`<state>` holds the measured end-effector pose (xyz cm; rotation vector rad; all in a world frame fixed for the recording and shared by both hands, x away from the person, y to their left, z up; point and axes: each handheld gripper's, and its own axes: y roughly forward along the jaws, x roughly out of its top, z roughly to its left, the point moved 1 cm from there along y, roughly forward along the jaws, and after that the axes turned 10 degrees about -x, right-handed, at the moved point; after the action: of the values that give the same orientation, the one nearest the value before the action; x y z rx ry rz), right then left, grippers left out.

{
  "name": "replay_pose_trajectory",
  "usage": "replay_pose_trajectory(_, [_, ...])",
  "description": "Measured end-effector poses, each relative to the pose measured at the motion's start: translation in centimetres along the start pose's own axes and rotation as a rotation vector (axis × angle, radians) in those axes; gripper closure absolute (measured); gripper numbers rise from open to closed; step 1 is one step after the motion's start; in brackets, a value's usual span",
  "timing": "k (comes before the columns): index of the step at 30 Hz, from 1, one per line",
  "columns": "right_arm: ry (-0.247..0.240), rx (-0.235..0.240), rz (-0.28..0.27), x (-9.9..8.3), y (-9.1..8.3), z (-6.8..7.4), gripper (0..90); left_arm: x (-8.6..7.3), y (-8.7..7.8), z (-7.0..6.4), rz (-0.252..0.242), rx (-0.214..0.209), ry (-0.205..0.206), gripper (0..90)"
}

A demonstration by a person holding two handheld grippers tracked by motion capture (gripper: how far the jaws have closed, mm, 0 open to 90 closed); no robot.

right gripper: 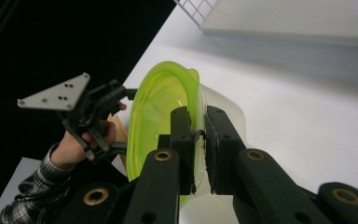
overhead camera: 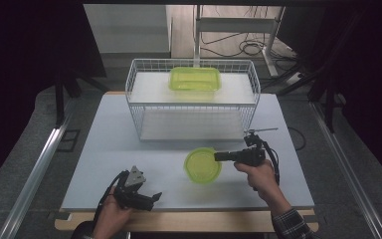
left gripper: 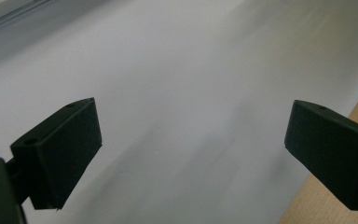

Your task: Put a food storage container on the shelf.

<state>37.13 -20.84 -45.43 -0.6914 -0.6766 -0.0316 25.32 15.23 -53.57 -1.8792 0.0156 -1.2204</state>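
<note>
The right gripper is clamped on the rim of a round green bowl, which sits on the desk just ahead of it. The left gripper, jaws wide apart and empty, rests near the desk's front edge, well apart from the bowl. Beyond the bowl stands a wire basket holding a green container.

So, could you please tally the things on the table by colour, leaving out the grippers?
Green: 2, the round bowl clamped at its rim by the right gripper and the rectangular container on the rack's top shelf.
White: 1, the wire rack.
Total: 3.
The left gripper is open near the table's front edge.
</note>
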Motion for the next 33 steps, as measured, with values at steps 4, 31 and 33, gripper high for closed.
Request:
replay_pose_trajectory(4, [0.002,0.004,-0.012,0.7,-0.5,0.4,82.7,0.0,-0.1,0.0,-0.005,0.002,0.0,3.6])
replay_pose_trajectory(31, [0.001,0.022,-0.119,4.6,-3.2,2.2,83.2,0.0,0.0,0.1,0.004,0.004,0.001,3.6])
replay_pose_trajectory(33, [0.005,0.027,-0.126,4.9,-3.3,2.3,83.2,0.0,0.0,0.1,0.001,0.004,-0.002,3.5])
